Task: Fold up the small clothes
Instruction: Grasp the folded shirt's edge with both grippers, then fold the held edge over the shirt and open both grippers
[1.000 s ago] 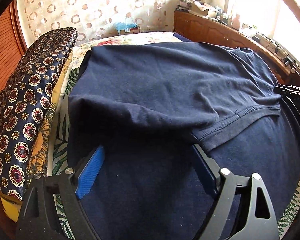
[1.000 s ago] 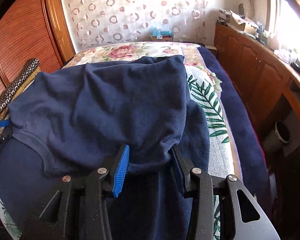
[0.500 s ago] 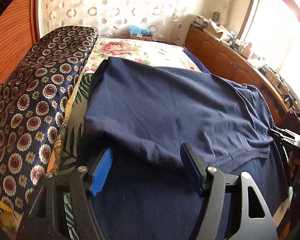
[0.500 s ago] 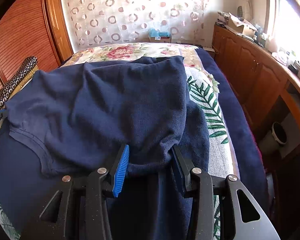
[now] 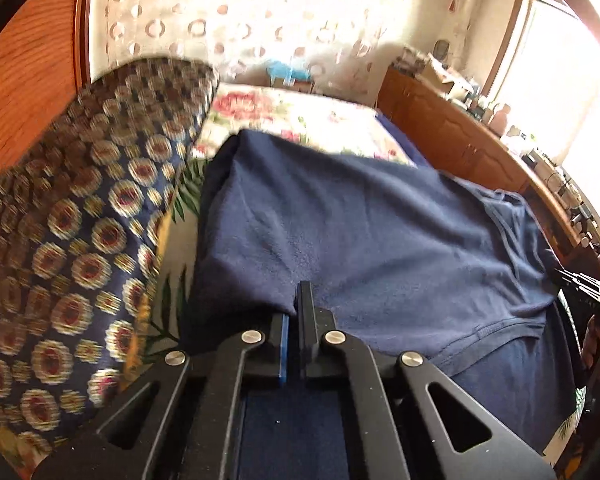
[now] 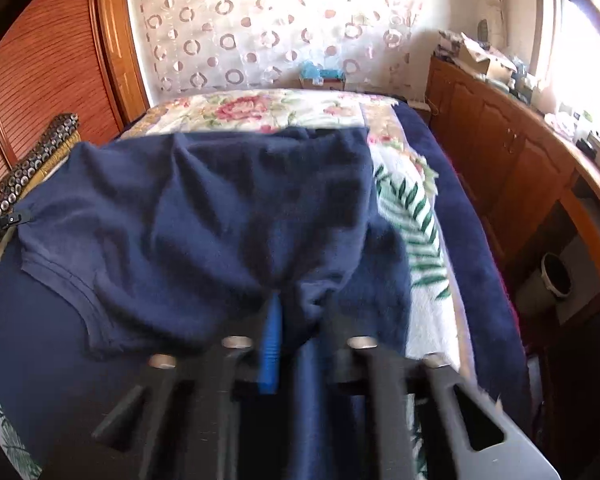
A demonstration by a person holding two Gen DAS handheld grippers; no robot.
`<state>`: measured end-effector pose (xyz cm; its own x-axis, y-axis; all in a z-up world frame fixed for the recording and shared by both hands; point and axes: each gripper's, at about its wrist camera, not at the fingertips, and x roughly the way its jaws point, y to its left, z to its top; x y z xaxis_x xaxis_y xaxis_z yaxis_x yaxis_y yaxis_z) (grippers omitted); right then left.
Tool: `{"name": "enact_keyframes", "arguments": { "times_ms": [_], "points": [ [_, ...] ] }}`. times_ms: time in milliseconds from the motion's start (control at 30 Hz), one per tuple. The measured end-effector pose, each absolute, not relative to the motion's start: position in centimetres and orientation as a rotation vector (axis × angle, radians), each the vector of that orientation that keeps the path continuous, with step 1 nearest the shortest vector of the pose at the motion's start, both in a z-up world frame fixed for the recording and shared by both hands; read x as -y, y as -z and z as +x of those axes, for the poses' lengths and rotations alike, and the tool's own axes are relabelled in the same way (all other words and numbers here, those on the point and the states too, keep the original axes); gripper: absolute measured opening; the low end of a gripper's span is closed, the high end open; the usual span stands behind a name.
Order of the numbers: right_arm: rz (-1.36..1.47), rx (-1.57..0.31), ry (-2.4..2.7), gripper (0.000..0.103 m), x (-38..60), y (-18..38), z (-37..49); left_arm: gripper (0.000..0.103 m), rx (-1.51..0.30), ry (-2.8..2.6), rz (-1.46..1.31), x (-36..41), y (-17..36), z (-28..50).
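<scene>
A navy blue T-shirt (image 5: pixel 372 232) lies folded over on the bed, its hemmed edge facing the near side. My left gripper (image 5: pixel 294 308) is shut on the shirt's near left fold. In the right wrist view the same shirt (image 6: pixel 204 220) spreads across the bed, and my right gripper (image 6: pixel 278 308) is shut on its near right fold, bunching the cloth. The right gripper's body (image 5: pixel 584 288) shows at the right edge of the left wrist view; the left gripper's tip (image 6: pixel 4 222) shows at the left edge of the right wrist view.
The bed has a floral cover (image 6: pixel 268 108) and a leaf-print towel (image 6: pixel 416 216). A patterned dark cushion (image 5: pixel 72 216) stands along the left. A wooden cabinet (image 6: pixel 512 160) with clutter runs along the right, with a bin (image 6: pixel 556 276) beside it. A navy blanket (image 6: pixel 456 216) edges the bed.
Both grippers have closed from open onto the shirt's near edge. The left gripper has swung left and forward; both views are blurred by motion.
</scene>
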<state>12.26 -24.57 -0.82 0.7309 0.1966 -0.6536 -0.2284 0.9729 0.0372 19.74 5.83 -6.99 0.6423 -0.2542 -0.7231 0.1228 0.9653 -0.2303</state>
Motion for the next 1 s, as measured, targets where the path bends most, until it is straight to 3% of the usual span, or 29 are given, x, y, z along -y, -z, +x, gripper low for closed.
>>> {"name": "enact_keyframes", "arguments": {
  "times_ms": [500,1000],
  "points": [
    [-0.039,-0.564,-0.383,0.007,25.3,-4.2,7.9,0.004,-0.653,0.28,-0.113,-6.6,-0.6,13.7],
    [-0.053,-0.578,-0.384,0.007,28.9,-2.6,-1.4,0.004,-0.701,0.285,-0.119,-7.2,2.3,4.5]
  ]
}}
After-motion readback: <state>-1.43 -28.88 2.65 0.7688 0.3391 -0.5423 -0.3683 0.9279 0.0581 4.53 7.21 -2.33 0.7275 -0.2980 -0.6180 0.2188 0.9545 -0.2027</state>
